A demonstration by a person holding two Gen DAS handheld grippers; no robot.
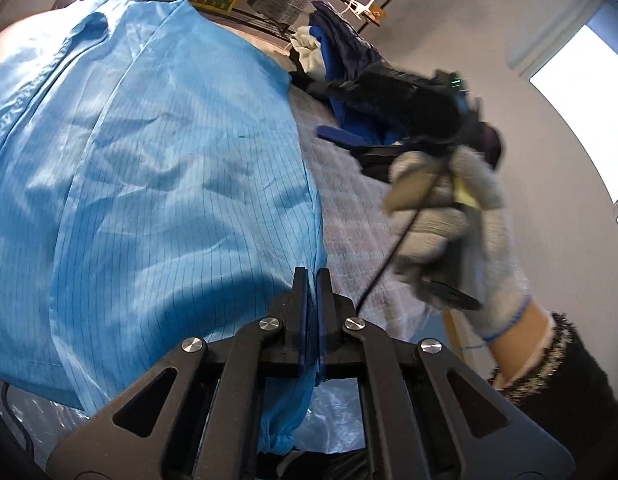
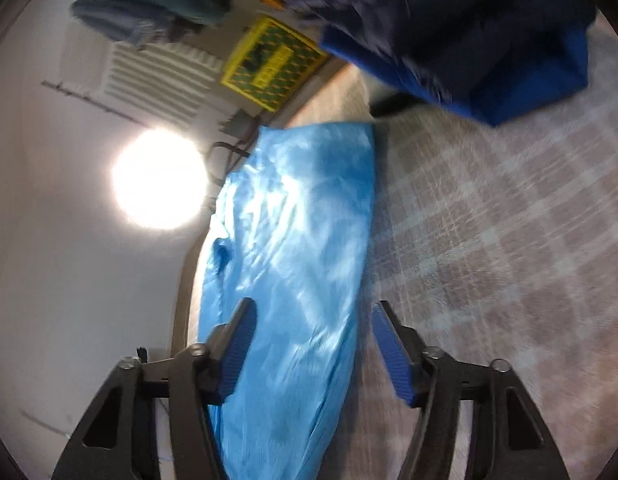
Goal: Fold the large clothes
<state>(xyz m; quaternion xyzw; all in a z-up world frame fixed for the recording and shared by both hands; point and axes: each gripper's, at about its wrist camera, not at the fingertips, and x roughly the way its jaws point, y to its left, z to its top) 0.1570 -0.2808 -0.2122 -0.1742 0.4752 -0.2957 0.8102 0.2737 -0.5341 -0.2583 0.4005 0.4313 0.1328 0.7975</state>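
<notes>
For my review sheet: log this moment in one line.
left tool: shut on blue garment edge | right tool: open over garment | fold: not done

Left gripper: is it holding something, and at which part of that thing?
Yes. The left gripper is shut on the light blue garment, pinching its edge near the elastic cuff.

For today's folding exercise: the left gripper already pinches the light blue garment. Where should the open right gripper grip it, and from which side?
Grip the light blue garment on its long straight edge beside the plaid cover, coming in from that side. The right gripper already straddles this edge, fingers apart.
</notes>
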